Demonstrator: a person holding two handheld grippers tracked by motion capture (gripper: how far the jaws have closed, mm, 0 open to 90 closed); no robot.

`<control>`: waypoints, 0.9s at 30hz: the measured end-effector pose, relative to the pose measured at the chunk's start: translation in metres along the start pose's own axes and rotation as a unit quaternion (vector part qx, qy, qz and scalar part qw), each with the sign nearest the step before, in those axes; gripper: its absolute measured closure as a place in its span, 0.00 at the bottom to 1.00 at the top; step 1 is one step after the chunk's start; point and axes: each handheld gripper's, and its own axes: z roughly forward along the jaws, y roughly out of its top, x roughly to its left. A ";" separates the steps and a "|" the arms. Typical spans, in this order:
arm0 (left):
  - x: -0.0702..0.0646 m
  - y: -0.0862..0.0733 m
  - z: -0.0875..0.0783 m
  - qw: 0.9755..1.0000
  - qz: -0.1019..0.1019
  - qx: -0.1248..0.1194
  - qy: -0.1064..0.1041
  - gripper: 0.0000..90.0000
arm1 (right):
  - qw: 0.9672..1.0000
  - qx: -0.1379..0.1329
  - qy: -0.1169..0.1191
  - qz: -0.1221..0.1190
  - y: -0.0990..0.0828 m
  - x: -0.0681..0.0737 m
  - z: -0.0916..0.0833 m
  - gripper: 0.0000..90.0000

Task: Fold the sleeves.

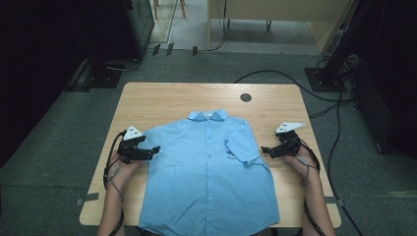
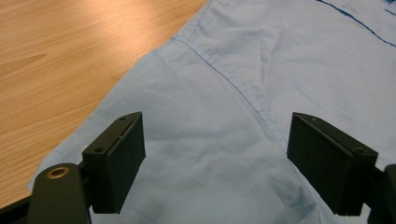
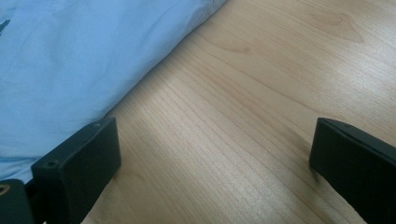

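One blue shirt [image 1: 209, 167], buttoned, face up, spread along middle of wooden counter [image 1: 162, 98]; collar toward far edge, hem at near edge; right sleeve folded inward over chest. Left claw [image 1: 153, 150] at left side of shirt, over sleeve; right claw [image 1: 265, 150] beside right side of shirt, over bare wood.

Left gripper view: left claw [image 2: 215, 163] wide, nothing gripped; sleeve fabric and shoulder seam of shirt [image 2: 224, 93] between pads.

Right gripper view: right claw [image 3: 215, 172] wide, nothing gripped; bare counter [image 3: 261, 93] between pads; shirt [image 3: 74, 60] edge beside one pad.
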 end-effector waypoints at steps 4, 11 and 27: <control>0.005 -0.001 0.000 1.000 -0.003 -0.004 0.000 0.21 | 1.000 0.000 -0.002 0.002 0.000 0.000 0.000 0.02; 0.010 -0.002 0.001 1.000 0.000 -0.002 0.002 0.25 | 1.000 0.000 -0.004 0.003 0.000 0.000 0.000 0.02; 0.024 0.010 0.009 1.000 0.008 0.009 0.004 0.25 | 1.000 -0.002 -0.011 0.010 0.000 0.000 0.000 0.03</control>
